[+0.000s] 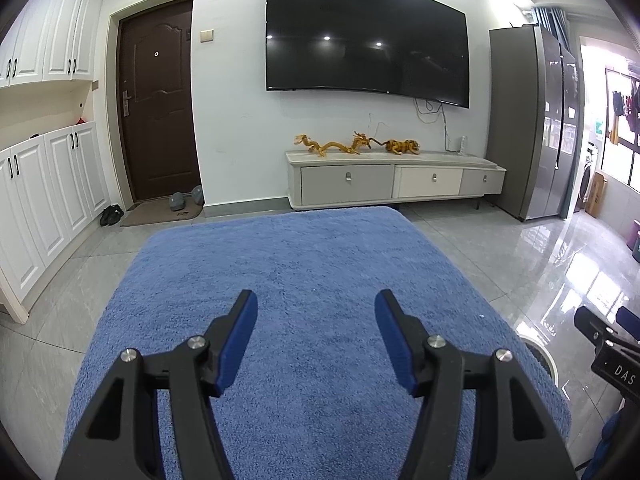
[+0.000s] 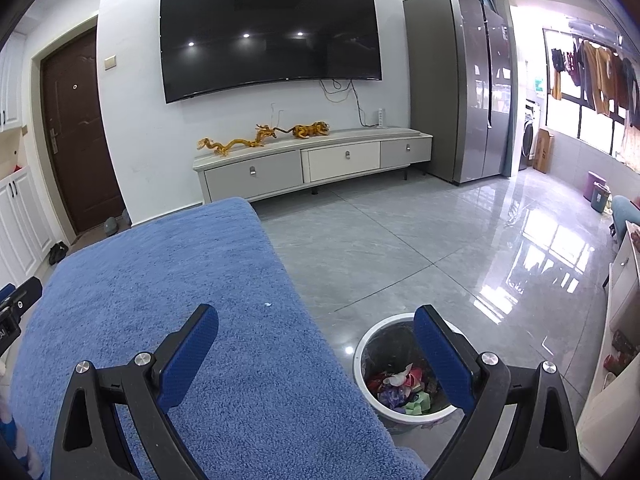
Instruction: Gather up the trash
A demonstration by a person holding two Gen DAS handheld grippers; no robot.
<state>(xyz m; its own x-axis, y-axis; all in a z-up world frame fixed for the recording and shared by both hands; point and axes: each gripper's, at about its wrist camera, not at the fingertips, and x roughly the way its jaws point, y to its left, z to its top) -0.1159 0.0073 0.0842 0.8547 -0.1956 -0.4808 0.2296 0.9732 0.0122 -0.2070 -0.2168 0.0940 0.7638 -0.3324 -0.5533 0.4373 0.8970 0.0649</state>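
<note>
A white round trash bin (image 2: 362, 364) stands on the floor right of the blue-towel-covered table (image 2: 160, 280); it holds several crumpled wrappers (image 2: 394, 388). Its rim shows in the left wrist view (image 1: 540, 350). My right gripper (image 2: 316, 320) is open and empty, hovering over the table's right edge and the bin. My left gripper (image 1: 316, 304) is open and empty above the blue towel (image 1: 300, 264). A tiny pale scrap (image 2: 267, 304) lies on the towel near its right edge; it also shows in the left wrist view (image 1: 481, 315).
A TV cabinet (image 1: 396, 178) with golden dragon figures stands against the far wall under a wall TV (image 1: 366, 36). A grey fridge (image 2: 460, 88) stands at the right. White cupboards (image 1: 48, 184) line the left. Glossy tiled floor (image 2: 440, 248) surrounds the table.
</note>
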